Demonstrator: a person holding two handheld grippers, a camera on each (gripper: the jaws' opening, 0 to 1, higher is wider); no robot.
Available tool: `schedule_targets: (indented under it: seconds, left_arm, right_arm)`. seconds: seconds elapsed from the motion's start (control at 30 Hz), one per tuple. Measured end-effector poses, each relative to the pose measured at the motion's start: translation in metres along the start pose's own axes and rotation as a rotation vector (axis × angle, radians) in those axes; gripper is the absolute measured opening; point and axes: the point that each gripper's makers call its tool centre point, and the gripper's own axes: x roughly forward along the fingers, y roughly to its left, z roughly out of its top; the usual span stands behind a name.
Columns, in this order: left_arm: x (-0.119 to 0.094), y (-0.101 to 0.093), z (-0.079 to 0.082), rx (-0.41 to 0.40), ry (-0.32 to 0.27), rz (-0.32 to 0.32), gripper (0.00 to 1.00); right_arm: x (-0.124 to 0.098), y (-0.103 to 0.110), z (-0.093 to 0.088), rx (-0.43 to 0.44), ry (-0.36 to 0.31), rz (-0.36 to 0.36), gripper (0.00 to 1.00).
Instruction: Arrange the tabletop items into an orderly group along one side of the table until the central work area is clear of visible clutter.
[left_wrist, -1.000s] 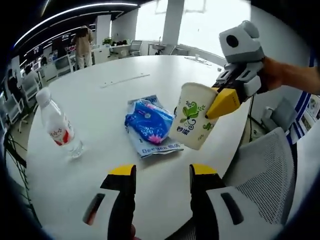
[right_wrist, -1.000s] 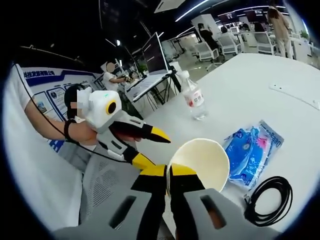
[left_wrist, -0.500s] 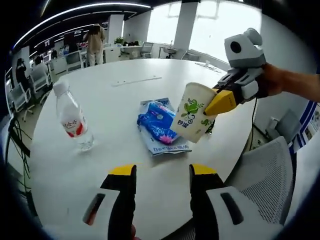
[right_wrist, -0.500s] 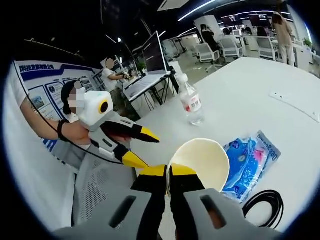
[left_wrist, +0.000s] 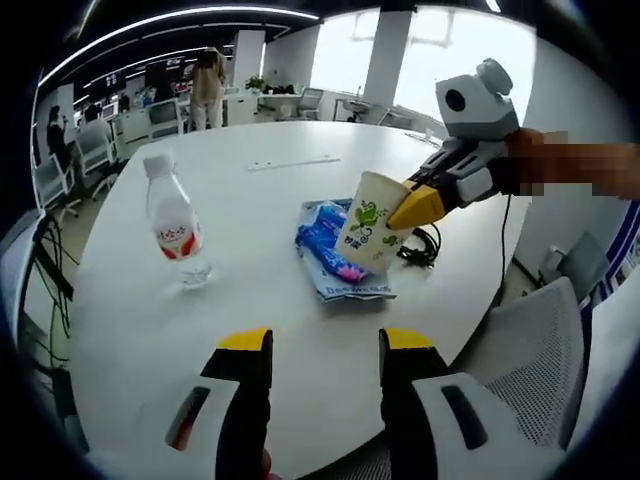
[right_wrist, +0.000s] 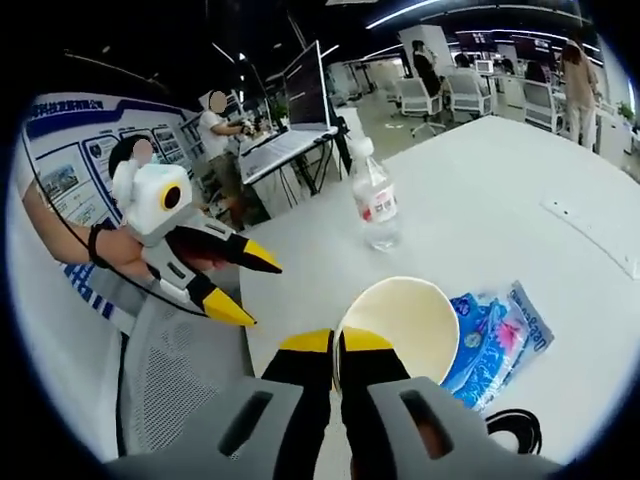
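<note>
In the right gripper view, the right gripper is seen with its two yellow-tipped jaws pressed together on the near rim of a paper cup, the wall of the cup being pinched between them. The cup is held above the white table, its open mouth turned toward the camera. In the left gripper view, the same cup is seen tilted, with the mouth up and toward the right gripper and the base down toward the table; its long axis is leaned, not upright. A green leaf print is shown on its side. The right gripper is carried by a hand reaching in from the right of that view.

The left gripper is kept with its jaws spread wide, nothing being held or touched between them. In the right gripper view it is seen off the table edge, above a mesh chair, with the jaws parted and pointed toward the table.

A blue packet is laid flat on the table just below the cup. A water bottle with a red label is stood upright well apart from it. A coiled black cable is lain beside the packet, near the table edge.
</note>
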Motion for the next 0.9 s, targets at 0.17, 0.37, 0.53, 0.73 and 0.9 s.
schedule_targets:
  seconds: [0.17,0.37,0.53,0.73,0.9]
  left_arm:
    - [-0.008,0.007,-0.003,-0.016,-0.008,0.016,0.42]
    - [-0.017,0.015,-0.004,-0.032,-0.02,0.035,0.42]
    - [-0.024,0.027,-0.004,-0.052,-0.036,0.058,0.42]
    - [-0.031,0.037,-0.005,-0.071,-0.049,0.08,0.42]
    - [-0.036,0.044,-0.003,-0.085,-0.058,0.096,0.42]
  right_arm:
    - [0.009,-0.003,0.008,-0.036,0.02,-0.002,0.0]
    - [0.021,-0.008,0.013,-0.072,0.048,-0.01,0.0]
    - [0.032,-0.007,0.018,-0.092,0.068,-0.003,0.0]
    - [0.042,-0.009,0.022,-0.109,0.089,0.0,0.0]
    - [0.051,-0.017,0.026,-0.149,0.119,-0.017,0.0]
